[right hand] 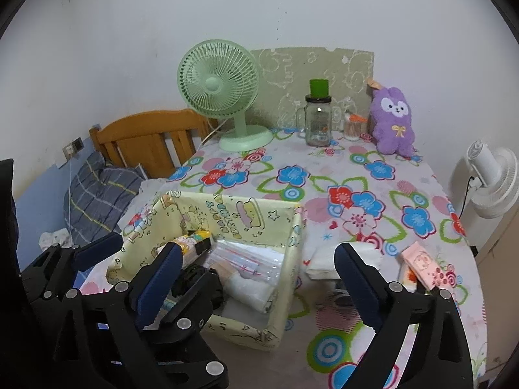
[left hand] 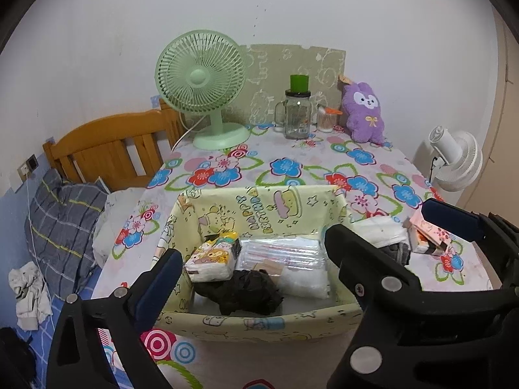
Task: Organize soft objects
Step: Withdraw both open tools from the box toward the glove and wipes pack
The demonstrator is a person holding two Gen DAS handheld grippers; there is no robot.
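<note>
Both grippers hang over the near edge of the table (right hand: pixel 373 175), which is covered by a flower-print cloth. Left gripper (left hand: pixel 256 256): jaws spread wide, nothing between them, poised above the yellow cartoon-print box (left hand: pixel 259 322) that sits near the table's near left corner. Right gripper (right hand: pixel 259 265): jaws likewise wide apart and holding nothing, its left finger over the box's right side, its right finger over the cloth just beside the box. Inside the box: a cartoon tissue pack (left hand: pixel 214 256) at the left, a crumpled black cloth (left hand: pixel 249 291) toward the near wall, a clear plastic bag (left hand: pixel 285 253) of something white at the right. Outside the box, on the cloth to its right: a folded white tissue stack (right hand: pixel 324 259) touching or just beside a dark item partly hidden by the right gripper's finger; what that item is I cannot tell. Further right, near the table's right edge, a pink tissue pack (right hand: pixel 421 269). Along the far edge, left to right: a green fan (right hand: pixel 223 97), a glass jar (right hand: pixel 318 123) with a green lid, a small container of cotton swabs (right hand: pixel 353 128), and a purple plush rabbit (right hand: pixel 394 123) at the far right corner, upright against the wall. Left of the table: a wooden headboard (right hand: pixel 146 139) and a plaid pillow (left hand: pixel 61 220). Right of the table: a white fan (right hand: pixel 493 181).
</note>
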